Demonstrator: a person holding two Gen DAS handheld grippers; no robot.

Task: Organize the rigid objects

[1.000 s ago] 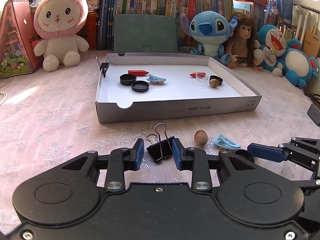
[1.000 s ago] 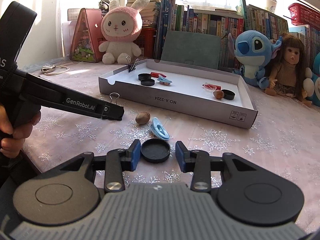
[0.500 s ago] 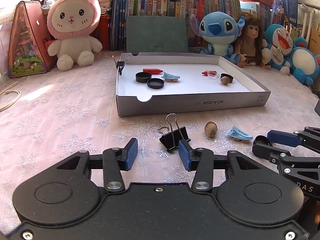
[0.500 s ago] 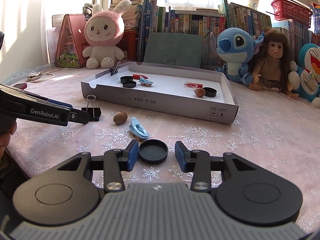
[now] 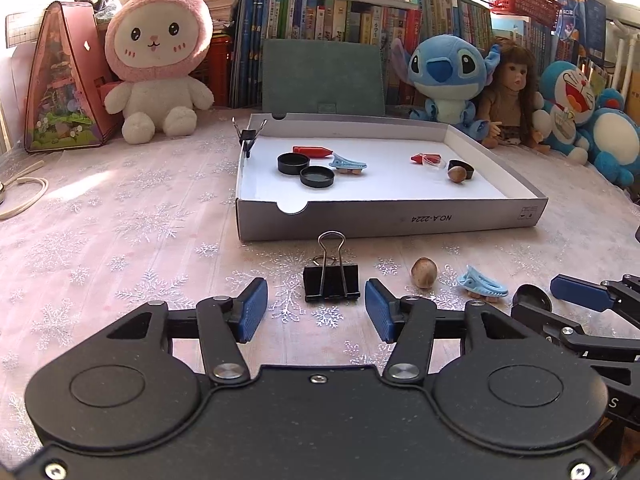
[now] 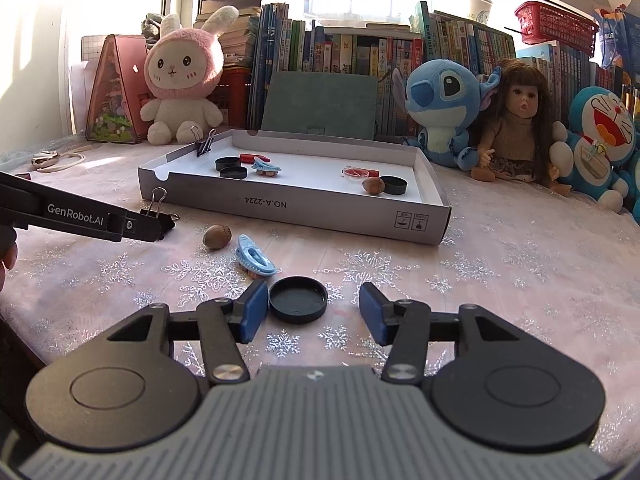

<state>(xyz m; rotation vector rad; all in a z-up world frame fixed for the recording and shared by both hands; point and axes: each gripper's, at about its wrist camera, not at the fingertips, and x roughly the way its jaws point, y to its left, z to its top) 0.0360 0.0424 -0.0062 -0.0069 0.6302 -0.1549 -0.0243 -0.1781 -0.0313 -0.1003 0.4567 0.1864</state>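
On the bench, which has a pink cloth with snowflakes, the left tongs are spread apart. Their blue pads have just been opening. A black binder clip sits on the cloth just ahead of the gap between the pads, and no pad touches it. Its wire handles point up and toward the box.

The right tongs are spread too, and they have also just been opening. A round black lid lies flat on the cloth between the pads. It is just beside the left pad, maybe touching it, and well clear of the right pad.

Between the clip and the lid lie a brown nut and a light blue hair clip, both on the cloth.

Behind them is a flat white box. Inside it are two black lids, a red crayon, another blue hair clip, a nut and some more small things. Another binder clip is pinched on the box's far left corner.
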